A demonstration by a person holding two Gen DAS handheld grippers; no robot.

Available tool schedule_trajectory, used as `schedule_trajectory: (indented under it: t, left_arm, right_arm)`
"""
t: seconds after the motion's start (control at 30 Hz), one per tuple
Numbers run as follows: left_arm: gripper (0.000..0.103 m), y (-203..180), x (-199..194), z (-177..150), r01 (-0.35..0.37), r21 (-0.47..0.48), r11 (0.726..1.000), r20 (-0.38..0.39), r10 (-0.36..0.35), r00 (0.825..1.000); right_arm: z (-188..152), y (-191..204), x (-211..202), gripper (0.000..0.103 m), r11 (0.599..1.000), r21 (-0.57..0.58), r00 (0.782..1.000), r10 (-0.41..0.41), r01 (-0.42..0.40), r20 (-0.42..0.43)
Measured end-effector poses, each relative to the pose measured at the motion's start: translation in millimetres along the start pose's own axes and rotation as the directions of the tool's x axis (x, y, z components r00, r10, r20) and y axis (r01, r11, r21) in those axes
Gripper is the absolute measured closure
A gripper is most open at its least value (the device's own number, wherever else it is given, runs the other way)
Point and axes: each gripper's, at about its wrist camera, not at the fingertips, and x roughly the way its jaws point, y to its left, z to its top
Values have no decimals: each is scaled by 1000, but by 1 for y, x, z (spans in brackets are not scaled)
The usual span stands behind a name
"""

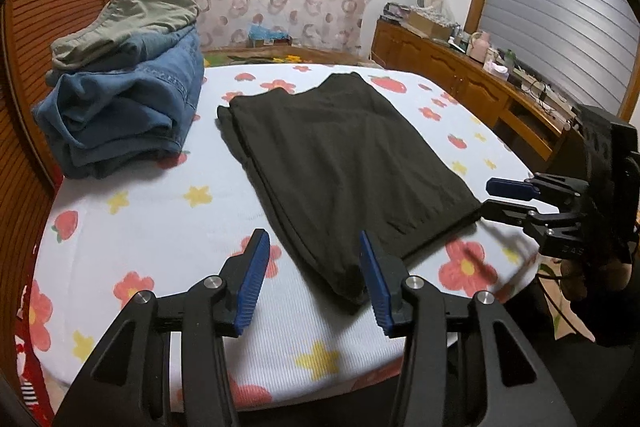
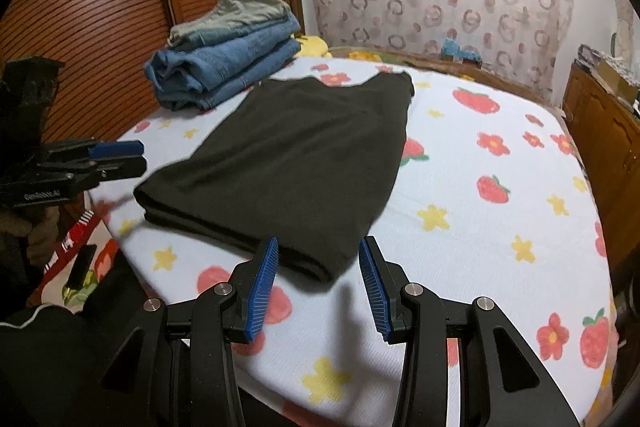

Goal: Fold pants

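Dark folded pants (image 1: 344, 155) lie flat on the flower-print bed cover (image 1: 160, 227); they also show in the right wrist view (image 2: 296, 155). My left gripper (image 1: 314, 267) is open and empty, just short of the pants' near left corner. My right gripper (image 2: 318, 273) is open and empty at the pants' near right corner. In the left wrist view the right gripper (image 1: 490, 197) sits at the right edge, beside the pants. In the right wrist view the left gripper (image 2: 140, 157) sits at the left, beside the pants.
A stack of folded blue jeans (image 1: 128, 111) with olive pants (image 1: 136, 15) on top sits at the far left of the bed, also in the right wrist view (image 2: 224, 67). A wooden slatted headboard (image 1: 48, 7) stands behind. A wooden cabinet (image 1: 460, 75) runs along the right.
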Motion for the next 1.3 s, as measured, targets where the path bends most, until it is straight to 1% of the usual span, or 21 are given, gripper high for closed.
schedule_trajectory:
  t: [0.07,0.17,0.27,0.37,0.5,0.57,0.63,0.8,0.9,1.0,1.07,1.13,1.23,1.3]
  left_arm:
    - [55,1,4,2,-1,2,1000,-1,1,1000]
    - [55,2,18,1,-20,1,1000,-30,20,999]
    - [56,4,28,-5,-7,-3,1000,-62,7,998]
    - [56,4,35,-13,-7,-7,1000,-89,7,996]
    - [56,0,34,-18,-5,-11,1000,-89,4,996]
    - [57,-2,33,-19,8,-12,1000,-91,-9,996]
    - [61,-4,32,-20,28,-14,1000,-95,-29,995]
    - [67,-9,30,-22,47,-12,999,-97,-48,994]
    - [73,-11,29,-23,79,-23,997,-102,-81,991]
    - [73,-15,29,-24,74,-10,997,-104,-74,992]
    - [75,-16,28,-24,77,-9,997,-104,-77,992]
    - [80,-17,28,-25,82,-8,997,-102,-83,991]
    - [85,-19,27,-24,85,4,996,-100,-84,991]
    - [86,-19,26,-24,84,9,996,-98,-83,992]
  right_arm:
    - [2,-1,0,59,1000,4,1000,-11,11,9]
    - [2,-4,8,59,1000,15,1000,-26,26,4]
    - [-1,-7,15,59,999,29,999,-37,38,-14]
    - [-3,-9,19,59,998,49,999,-32,33,-25]
    - [-4,-8,20,59,998,54,999,-31,32,-31]
    - [-5,-7,21,59,998,54,999,-28,30,-35]
    - [-5,-7,22,59,998,52,999,-29,31,-39]
    - [-6,-7,22,59,998,54,998,-34,37,-49]
    - [-5,-8,22,59,997,62,998,-31,35,-54]
    - [-6,-8,22,59,997,64,998,-29,32,-54]
    - [-6,-8,22,59,997,73,998,-16,21,-57]
    - [-7,-8,22,59,997,78,998,-3,8,-62]
    - [-8,-7,22,59,996,86,998,-6,11,-63]
    - [-9,-7,22,59,996,88,998,-4,10,-62]
